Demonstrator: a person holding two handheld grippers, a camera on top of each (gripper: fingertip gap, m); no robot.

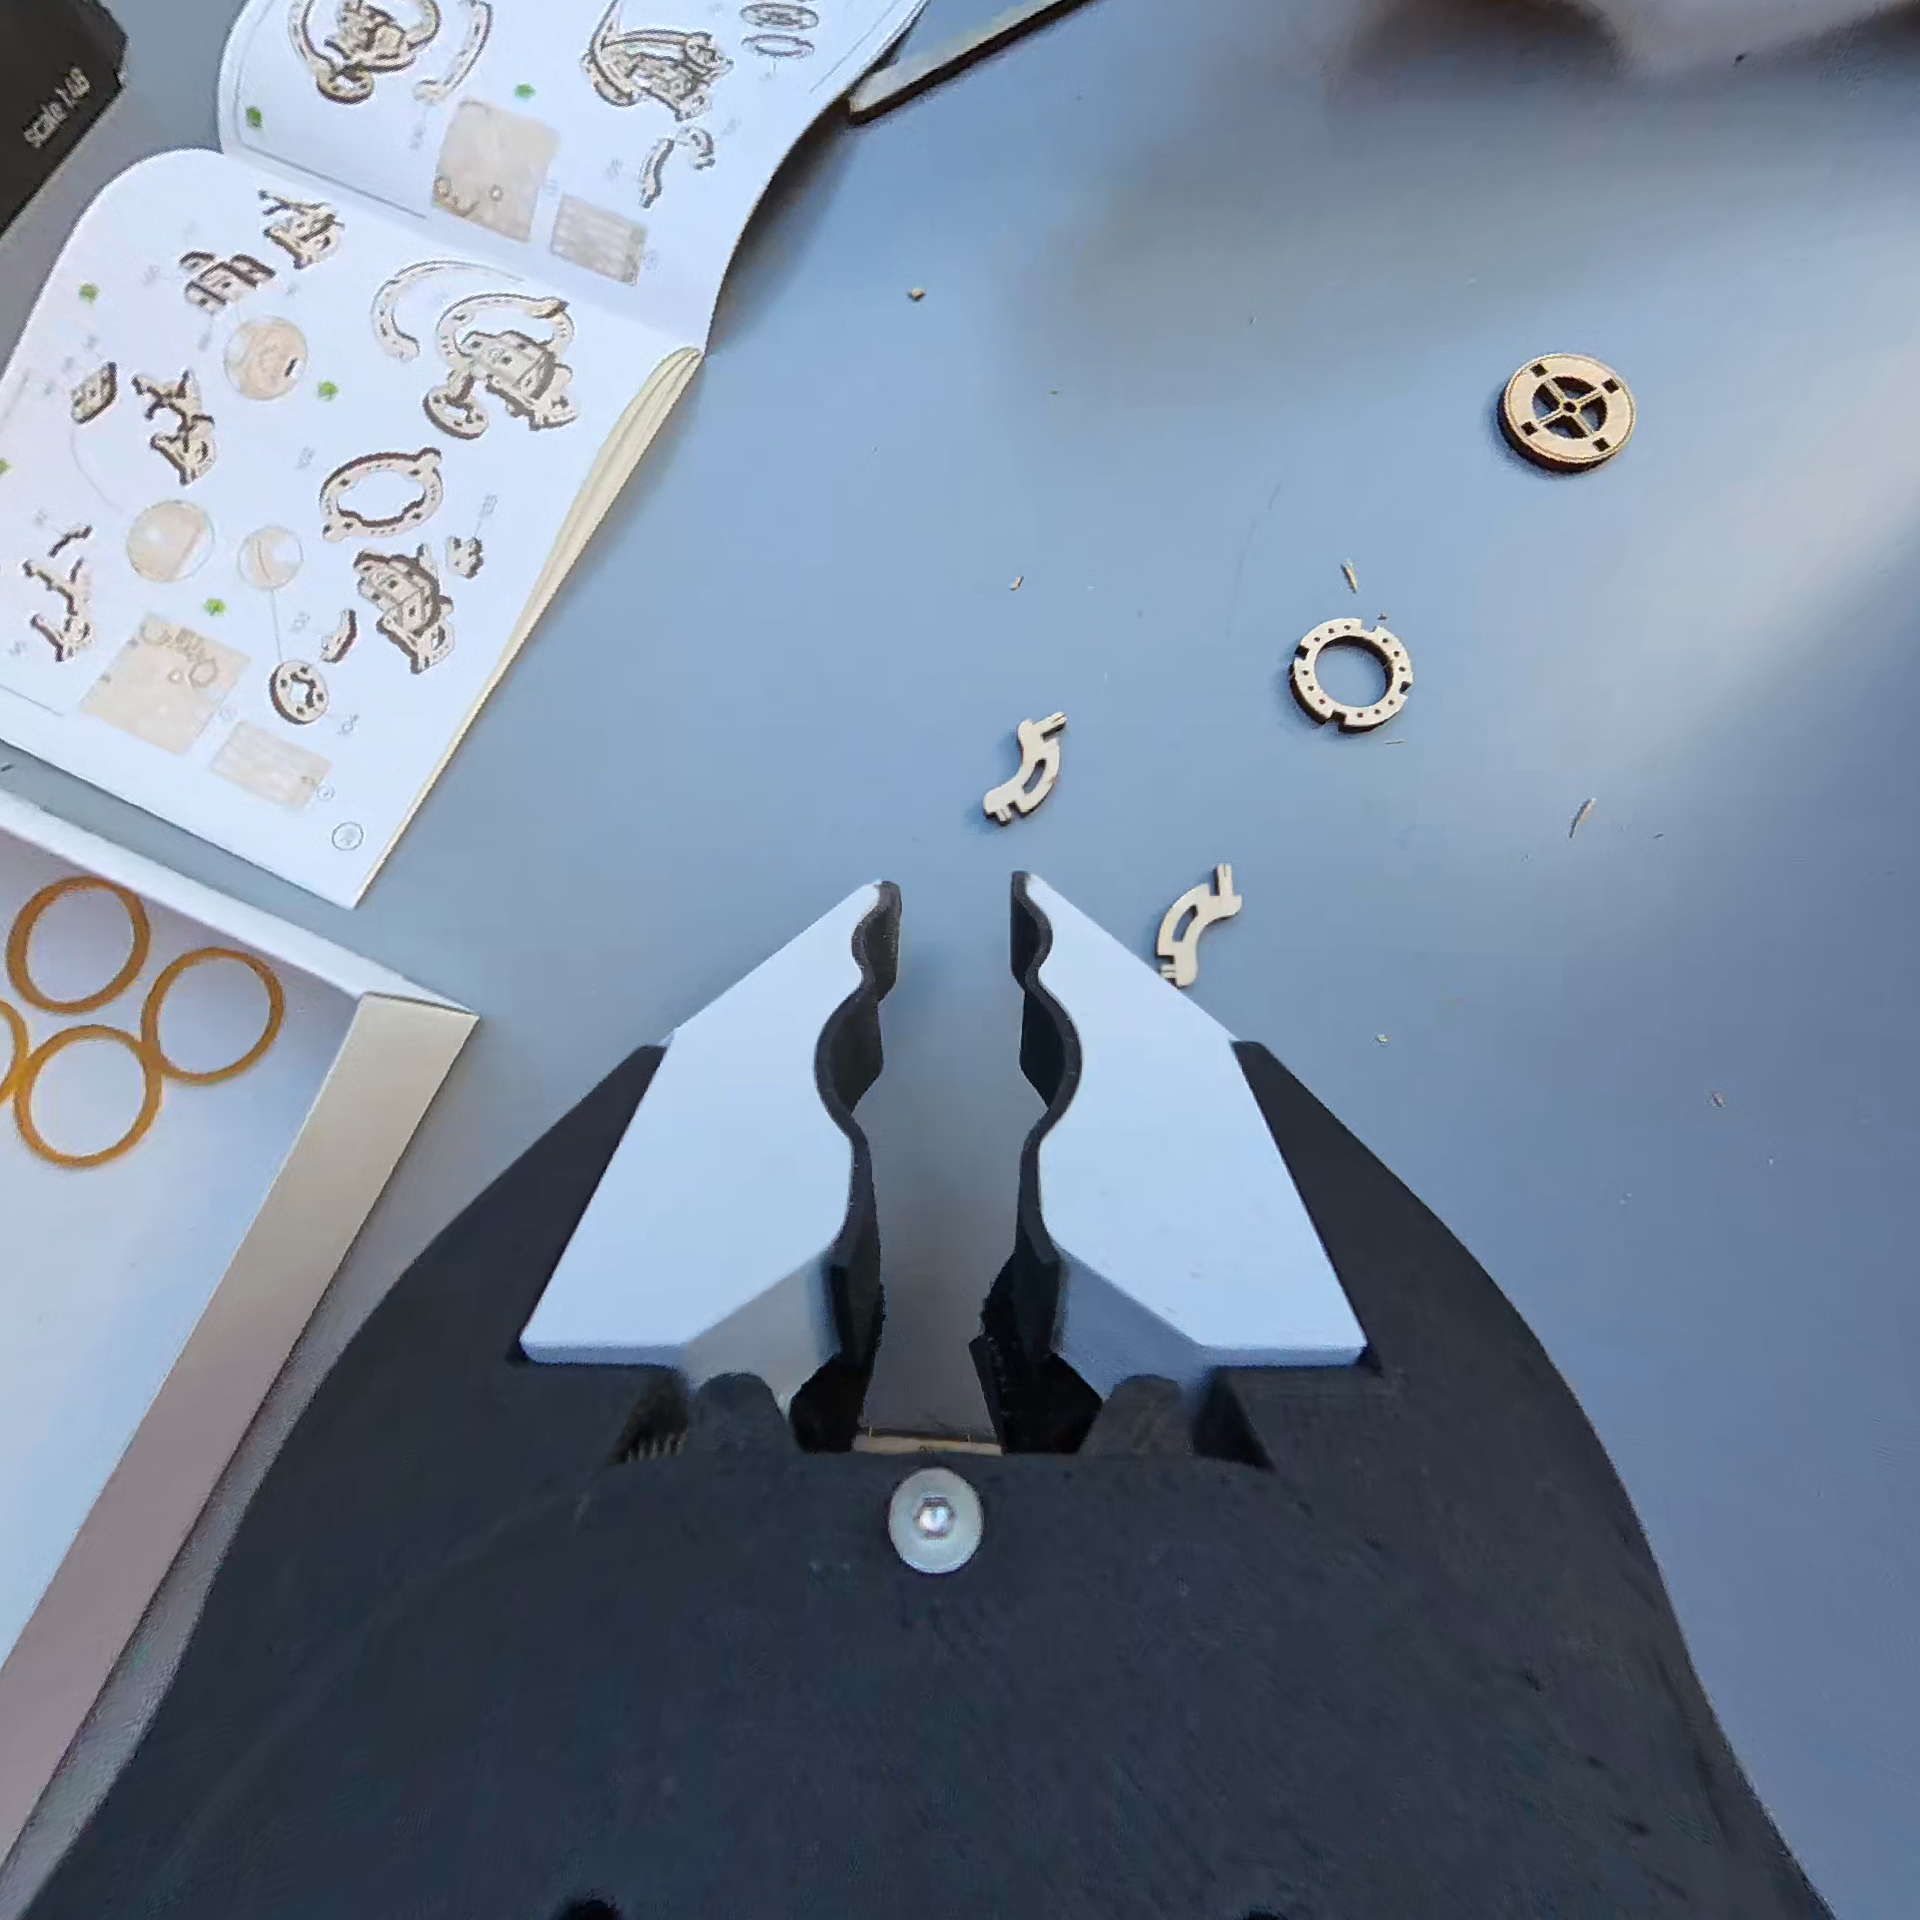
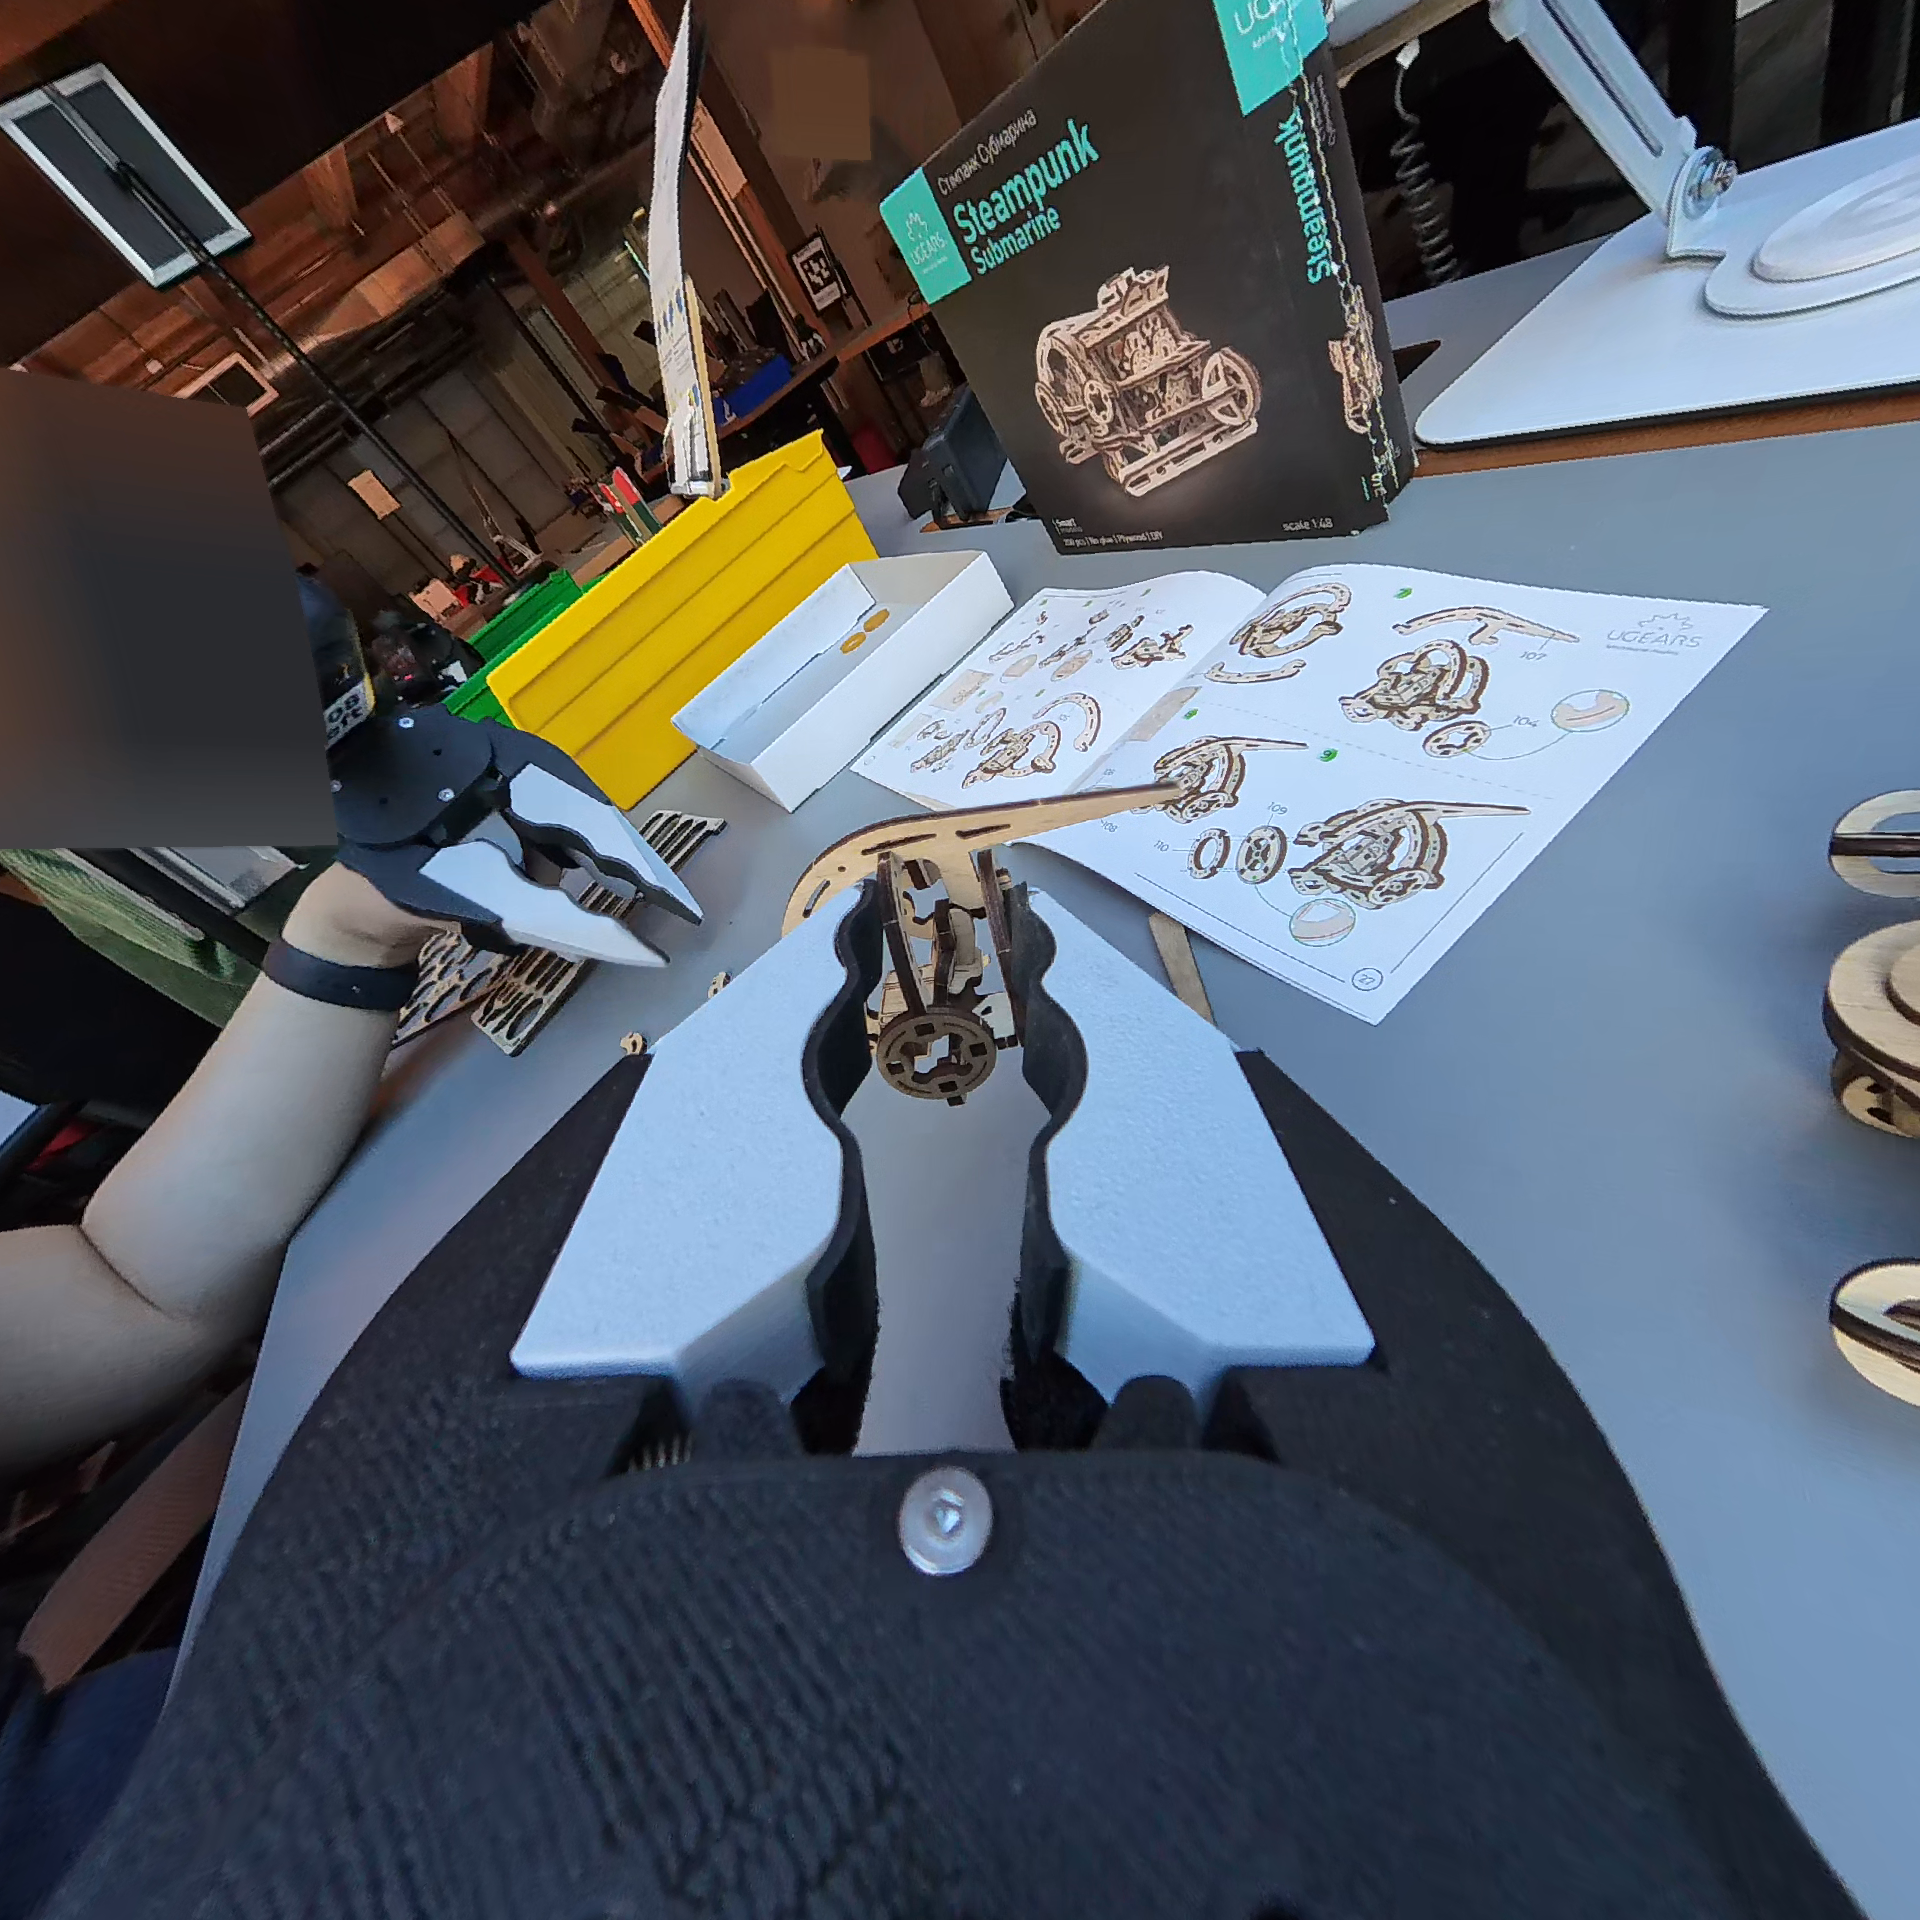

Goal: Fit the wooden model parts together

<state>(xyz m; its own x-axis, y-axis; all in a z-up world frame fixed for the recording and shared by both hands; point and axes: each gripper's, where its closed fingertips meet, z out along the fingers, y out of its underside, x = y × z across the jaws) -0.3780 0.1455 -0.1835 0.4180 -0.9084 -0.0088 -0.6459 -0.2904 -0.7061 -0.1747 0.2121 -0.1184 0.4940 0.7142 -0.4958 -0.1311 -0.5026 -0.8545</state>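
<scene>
While a half-built wooden model [image 2: 940,977] is gripped by the right tongs [image 2: 940,935] above the worktop [image 2: 1558,1195], the empty left tongs [image 1: 954,904], narrowly parted, are held over four small loose parts [image 1: 1351,675]; thin plywood, judged light and brittle, best taken by edges.

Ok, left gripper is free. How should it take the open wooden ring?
The ring lies flat on the table, so come straight down with the left gripper and pinch across its outer rim, one finger either side. Its thin edge gives little hold.
</scene>
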